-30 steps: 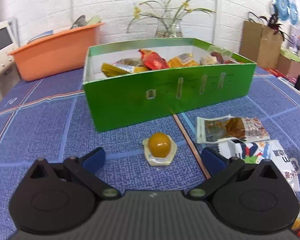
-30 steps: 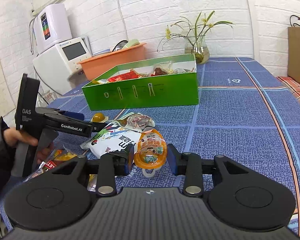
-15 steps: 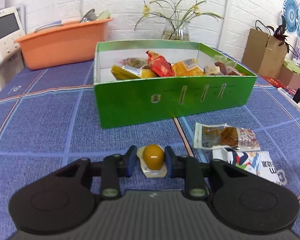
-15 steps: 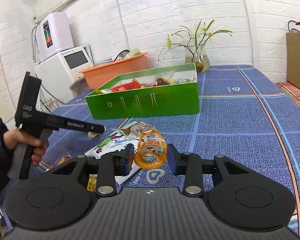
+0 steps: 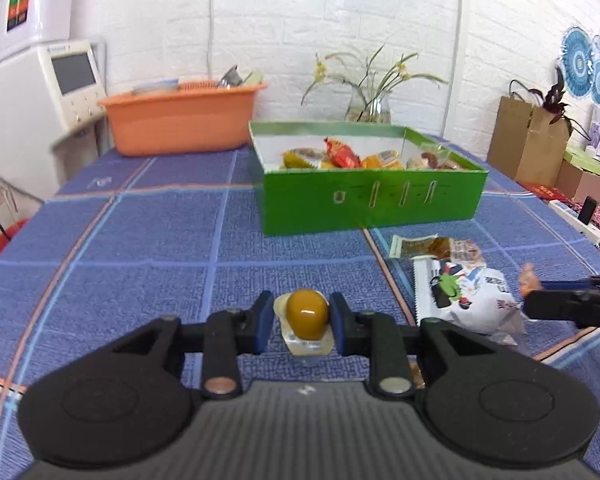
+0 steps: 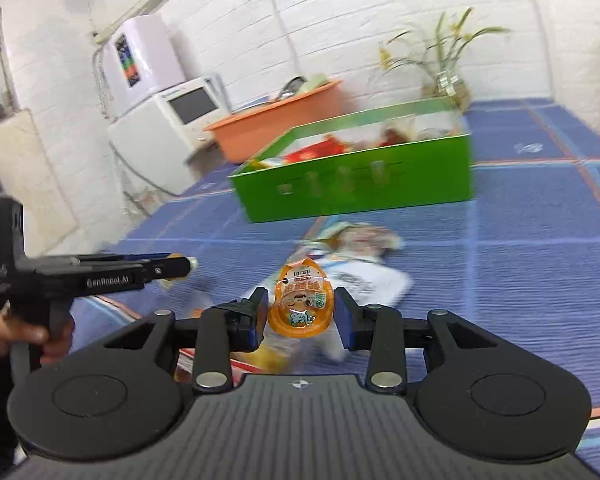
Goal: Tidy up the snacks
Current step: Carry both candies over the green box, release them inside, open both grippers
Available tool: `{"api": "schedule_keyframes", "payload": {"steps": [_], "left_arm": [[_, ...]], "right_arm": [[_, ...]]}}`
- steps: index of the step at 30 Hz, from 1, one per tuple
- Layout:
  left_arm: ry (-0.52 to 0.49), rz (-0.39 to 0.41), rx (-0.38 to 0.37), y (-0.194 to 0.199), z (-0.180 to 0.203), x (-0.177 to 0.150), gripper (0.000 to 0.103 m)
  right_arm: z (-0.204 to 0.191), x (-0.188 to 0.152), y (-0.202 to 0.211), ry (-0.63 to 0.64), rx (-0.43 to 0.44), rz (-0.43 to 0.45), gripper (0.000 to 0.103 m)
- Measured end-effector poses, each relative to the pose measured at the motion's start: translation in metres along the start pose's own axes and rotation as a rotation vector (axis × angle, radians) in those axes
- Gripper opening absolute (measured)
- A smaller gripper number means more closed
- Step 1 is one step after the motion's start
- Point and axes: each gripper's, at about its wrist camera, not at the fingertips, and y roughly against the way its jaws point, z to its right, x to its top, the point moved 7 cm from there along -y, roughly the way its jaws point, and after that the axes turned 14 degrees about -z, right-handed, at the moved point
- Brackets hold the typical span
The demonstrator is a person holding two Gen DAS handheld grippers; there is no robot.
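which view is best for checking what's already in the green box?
Left wrist view. It looks into the green box from the front, sharp enough to tell separate red, yellow and clear wrappers inside. In the right wrist view the same box sits at an angle and is motion-blurred, so its contents are only red and pale smears.

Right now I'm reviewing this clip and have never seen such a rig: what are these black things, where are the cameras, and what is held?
No robot: a person holds a two-finger gripper in each hand, and each carries a fisheye camera looking along its fingers. The left gripper is shut on a yellow jelly cup. The right gripper is shut on an orange jelly cup. On the blue tablecloth stands a green box of snacks, with loose snack packets in front of it.
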Motion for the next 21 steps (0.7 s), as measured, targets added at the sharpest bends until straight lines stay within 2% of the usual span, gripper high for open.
{"api": "schedule_keyframes", "payload": {"steps": [4,8,13,14,17,20,21], "left_arm": [[-0.025,0.109,0.076,0.014,-0.001,0.029,0.026],[0.007,0.175,0.051,0.003,-0.001,0.075,0.026],[-0.009,0.229,-0.018,-0.017,0.017,0.140,0.026],[-0.012,0.234,-0.034,-0.023,0.021,0.152,0.026],[-0.003,0.227,-0.035,-0.048,0.028,0.175,0.026],[0.006,0.213,0.000,-0.071,0.028,0.178,0.026],[0.009,0.208,0.006,-0.079,0.027,0.176,0.026]], "right_arm": [[-0.022,0.023,-0.016,-0.002,0.106,0.016,0.063],[-0.024,0.071,-0.026,-0.048,0.142,0.115,0.063],[0.014,0.140,-0.017,-0.211,0.074,0.289,0.063],[0.020,0.151,-0.017,-0.221,0.076,0.298,0.063],[0.031,0.174,-0.032,-0.152,0.041,0.243,0.063],[0.043,0.170,-0.045,-0.160,-0.057,0.282,0.063],[0.049,0.168,-0.055,-0.151,-0.067,0.241,0.063]]}}
